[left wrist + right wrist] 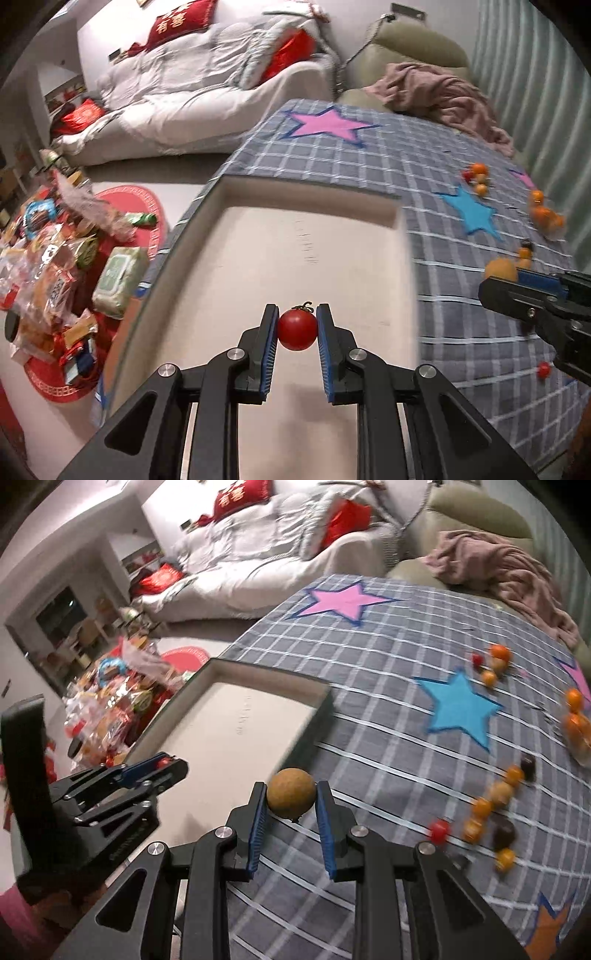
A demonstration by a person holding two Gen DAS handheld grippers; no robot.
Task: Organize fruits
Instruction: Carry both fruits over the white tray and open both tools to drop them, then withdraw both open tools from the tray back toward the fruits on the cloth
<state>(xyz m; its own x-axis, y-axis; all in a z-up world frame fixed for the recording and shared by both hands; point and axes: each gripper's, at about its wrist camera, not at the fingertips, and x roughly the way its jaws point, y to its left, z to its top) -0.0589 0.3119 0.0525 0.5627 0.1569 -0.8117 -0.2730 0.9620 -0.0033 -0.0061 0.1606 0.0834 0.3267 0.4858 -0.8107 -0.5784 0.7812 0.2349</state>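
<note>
Over the tray [229, 206] mid-frame, my left gripper [297, 325] pinches a cherry tomato [297, 329]; right gripper [291, 799] squeezes a brown fruit [291, 792].

A home living room: a white sofa [192, 110] heaped with a pale quilt [221, 62] and red cushions [181, 22], an olive armchair [417, 44] under a pink blanket [443, 92], packaged snacks [48, 251] on a red rug [147, 206].
</note>
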